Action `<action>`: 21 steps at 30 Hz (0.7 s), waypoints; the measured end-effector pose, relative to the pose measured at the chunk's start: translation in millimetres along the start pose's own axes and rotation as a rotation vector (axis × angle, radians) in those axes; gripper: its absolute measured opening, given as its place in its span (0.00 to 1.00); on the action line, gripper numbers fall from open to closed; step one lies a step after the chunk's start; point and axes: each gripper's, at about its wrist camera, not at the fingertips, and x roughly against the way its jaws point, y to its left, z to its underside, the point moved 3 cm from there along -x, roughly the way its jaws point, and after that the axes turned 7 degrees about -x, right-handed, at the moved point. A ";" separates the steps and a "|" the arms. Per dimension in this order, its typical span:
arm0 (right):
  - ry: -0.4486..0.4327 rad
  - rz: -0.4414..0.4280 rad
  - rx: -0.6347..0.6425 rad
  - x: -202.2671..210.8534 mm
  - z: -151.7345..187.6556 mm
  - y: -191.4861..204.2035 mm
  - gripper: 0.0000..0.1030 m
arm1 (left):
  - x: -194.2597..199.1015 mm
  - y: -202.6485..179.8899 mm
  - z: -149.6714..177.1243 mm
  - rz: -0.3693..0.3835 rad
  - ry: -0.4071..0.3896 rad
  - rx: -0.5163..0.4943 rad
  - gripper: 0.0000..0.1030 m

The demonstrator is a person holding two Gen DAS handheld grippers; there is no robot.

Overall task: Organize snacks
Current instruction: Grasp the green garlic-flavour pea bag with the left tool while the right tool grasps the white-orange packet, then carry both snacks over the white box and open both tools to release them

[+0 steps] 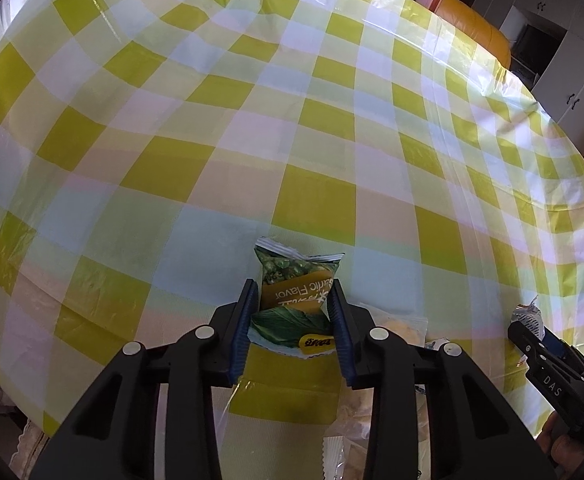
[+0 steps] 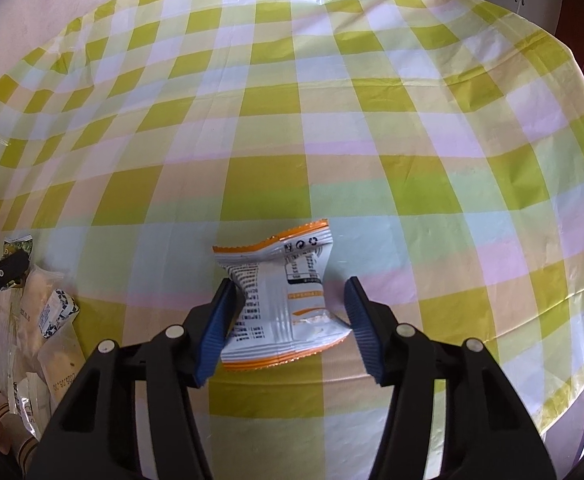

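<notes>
A: What has the left tool (image 1: pixel 294 312) got?

B: It is pinching a green and orange snack packet (image 1: pixel 294 292). Both blue pads press on the packet's sides. "Flavor" is printed on it, upside down from this camera. The packet sits at about 6 o'clock in the left wrist view, over the checked cloth of the worktop (image 1: pixel 252 140).

A: And the right tool (image 2: pixel 290 320)?

B: Spread. A white and orange snack packet (image 2: pixel 282 300) lies between its fingers. The left pad touches the packet's edge, while the right pad stands just beside it with a gap showing. I cannot tell whether the packet rests on the cloth or is lifted off it.

A: Anything else about?

B: At 8 o'clock in the right wrist view there is a heap of clear wrapped snacks (image 2: pixel 48 336), with a small black and white patterned packet (image 2: pixel 58 312) on top. The left tool shows just beyond the heap, at 9 o'clock. In the left wrist view the right tool appears at 4 o'clock.
</notes>
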 end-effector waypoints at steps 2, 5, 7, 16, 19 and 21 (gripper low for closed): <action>-0.002 -0.007 0.002 1.7 1.6 1.0 0.49 | 0.4 -1.2 0.4 -0.008 -0.008 -0.008 0.33; -0.003 -0.008 0.003 4.5 4.0 2.7 0.44 | 1.4 -2.0 0.6 -0.012 -0.013 -0.016 0.33; -0.003 -0.018 -0.004 7.2 5.0 2.5 0.42 | 2.0 -1.5 0.4 -0.013 -0.016 -0.013 0.33; -0.028 -0.040 -0.008 28.6 10.3 5.4 0.39 | 17.2 -4.3 -0.3 -0.015 -0.063 -0.026 0.33; -0.038 -0.045 -0.011 37.7 13.3 4.9 0.39 | 25.9 -9.8 1.3 -0.006 -0.080 -0.039 0.33; -0.043 -0.048 -0.014 43.3 15.8 4.1 0.39 | 31.3 -14.7 3.2 0.002 -0.087 -0.050 0.33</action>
